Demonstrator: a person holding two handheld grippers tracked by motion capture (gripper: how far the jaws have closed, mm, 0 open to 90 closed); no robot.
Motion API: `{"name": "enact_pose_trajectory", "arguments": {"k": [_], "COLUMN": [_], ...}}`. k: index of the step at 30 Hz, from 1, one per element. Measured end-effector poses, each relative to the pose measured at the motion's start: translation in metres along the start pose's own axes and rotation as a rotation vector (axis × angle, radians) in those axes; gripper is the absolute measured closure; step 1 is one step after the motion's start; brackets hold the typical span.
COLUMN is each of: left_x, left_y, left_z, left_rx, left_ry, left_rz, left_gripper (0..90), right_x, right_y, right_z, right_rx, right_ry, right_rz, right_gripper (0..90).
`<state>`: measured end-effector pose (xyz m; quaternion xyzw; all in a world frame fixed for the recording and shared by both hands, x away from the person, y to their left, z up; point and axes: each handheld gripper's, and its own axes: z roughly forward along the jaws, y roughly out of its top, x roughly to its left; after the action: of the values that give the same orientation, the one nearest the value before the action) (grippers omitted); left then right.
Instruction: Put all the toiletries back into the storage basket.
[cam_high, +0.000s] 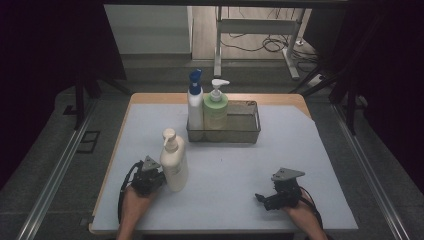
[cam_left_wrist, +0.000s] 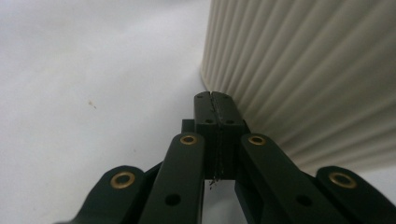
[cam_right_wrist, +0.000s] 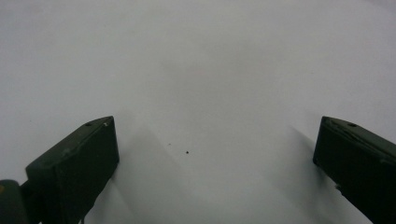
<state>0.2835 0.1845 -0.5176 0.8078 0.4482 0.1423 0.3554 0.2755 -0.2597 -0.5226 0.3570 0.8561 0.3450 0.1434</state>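
Observation:
A cream ribbed pump bottle (cam_high: 174, 161) stands upright on the white table cover, left of the middle. My left gripper (cam_high: 148, 176) sits just left of its base, jaws pressed together with nothing between them. In the left gripper view the shut gripper (cam_left_wrist: 215, 96) points at the foot of the ribbed bottle (cam_left_wrist: 308, 74), which rises just to its right. My right gripper (cam_high: 281, 192) rests near the front right of the table. In the right gripper view its gripper (cam_right_wrist: 215, 140) stands wide open over bare white cover.
A wire mesh basket (cam_high: 247, 131) stands at the back middle of the table, holding a white bottle with a blue cap (cam_high: 195, 102) and a green pump bottle (cam_high: 216, 107). Metal rails run along both sides of the table (cam_high: 300, 150).

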Motion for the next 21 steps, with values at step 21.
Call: {"name": "enact_pose_trajectory", "arguments": {"k": [21], "left_x": [-0.031], "left_y": [0.012], "left_z": [0.014], "left_rx": [0.011], "left_ry": [-0.059], "left_rz": [0.064], "left_gripper": [89.2], "right_x": [0.000], "right_y": [0.000], "right_z": [0.000], "right_rx": [-0.001], "right_ry": [0.000], "right_rz": [-0.001], "right_gripper": [0.0]}}
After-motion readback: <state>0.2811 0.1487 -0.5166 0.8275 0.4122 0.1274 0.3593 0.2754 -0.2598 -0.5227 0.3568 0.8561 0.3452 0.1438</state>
